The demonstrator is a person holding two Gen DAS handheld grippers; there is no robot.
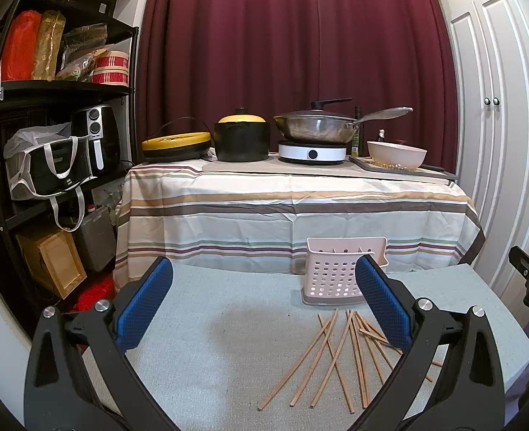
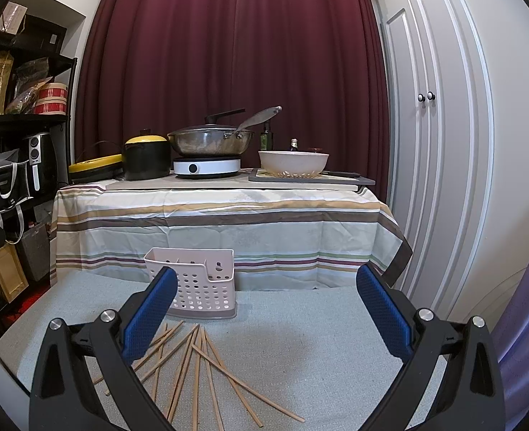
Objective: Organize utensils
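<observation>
Hovering level above the grey table [image 1: 228,323], both tools — left tool [image 1: 264,305], right tool [image 2: 266,310] — spread wide, empty, chopsticks [image 2: 199,362] scattered below.

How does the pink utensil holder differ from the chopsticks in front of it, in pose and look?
The pink utensil holder stands upright; the chopsticks lie flat and scattered, crossing each other. The holder is perforated pink plastic; the chopsticks are thin, plain and wood-coloured. The holder's visible compartments look empty. Both rest on the same grey table.
</observation>
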